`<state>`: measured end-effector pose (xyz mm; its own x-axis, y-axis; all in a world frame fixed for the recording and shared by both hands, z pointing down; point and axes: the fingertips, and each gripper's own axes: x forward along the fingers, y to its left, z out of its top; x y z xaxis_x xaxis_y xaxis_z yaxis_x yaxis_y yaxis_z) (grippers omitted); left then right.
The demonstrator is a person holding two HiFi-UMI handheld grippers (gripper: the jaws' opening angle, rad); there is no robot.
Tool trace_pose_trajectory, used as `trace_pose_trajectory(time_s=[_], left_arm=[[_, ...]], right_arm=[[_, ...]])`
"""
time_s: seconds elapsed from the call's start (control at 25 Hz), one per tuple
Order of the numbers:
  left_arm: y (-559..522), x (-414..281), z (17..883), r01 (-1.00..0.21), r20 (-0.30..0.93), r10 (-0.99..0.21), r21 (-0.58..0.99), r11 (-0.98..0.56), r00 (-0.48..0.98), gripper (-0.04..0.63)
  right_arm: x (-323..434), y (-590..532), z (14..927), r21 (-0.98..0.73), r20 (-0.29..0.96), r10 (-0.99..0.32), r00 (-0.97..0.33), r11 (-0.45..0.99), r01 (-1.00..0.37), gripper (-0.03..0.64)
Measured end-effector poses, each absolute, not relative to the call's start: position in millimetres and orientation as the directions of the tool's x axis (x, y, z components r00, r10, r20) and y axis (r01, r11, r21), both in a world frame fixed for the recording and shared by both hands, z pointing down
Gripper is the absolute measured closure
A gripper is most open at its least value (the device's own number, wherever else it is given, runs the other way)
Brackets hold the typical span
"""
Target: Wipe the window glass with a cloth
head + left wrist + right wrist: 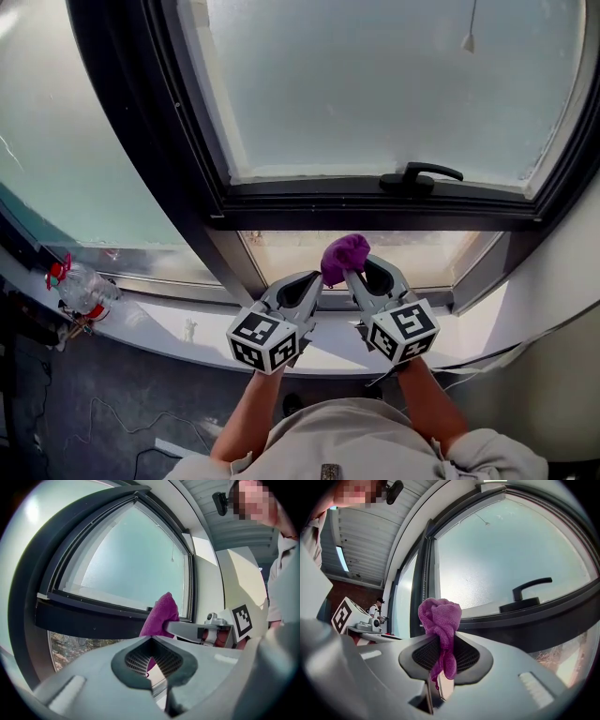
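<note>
A purple cloth (344,253) is bunched at the tip of my right gripper (353,273), which is shut on it just below the window's black frame. In the right gripper view the cloth (439,616) stands up out of the closed jaws, with a tail hanging down between the pads. My left gripper (318,278) sits right beside it, its tip close to the cloth, jaws shut with nothing between them. From the left gripper view the cloth (161,616) shows just beyond the left gripper (151,640). The frosted window glass (375,84) fills the top.
A black window handle (422,175) sits on the lower sash frame. A clear plastic bottle (84,291) with red parts lies on the white sill (150,323) at the left, near a small white object (190,329). A blind cord pull (468,39) hangs top right.
</note>
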<state>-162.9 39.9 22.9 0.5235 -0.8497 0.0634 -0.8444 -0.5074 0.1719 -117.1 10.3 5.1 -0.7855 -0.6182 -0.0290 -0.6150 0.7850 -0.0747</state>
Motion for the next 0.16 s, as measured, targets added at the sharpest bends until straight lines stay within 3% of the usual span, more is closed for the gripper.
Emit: trace_pose_trajectory(time_s=[0.16], left_arm=[[31.1,-154.1,18.4,-0.838,0.042,-0.845,0.166,-0.52,0.533,0.594]], right_arm=[[-110.2,2.8,0.0,-0.054,-0.032,-0.618,-0.786,0.786,-0.616,0.523]])
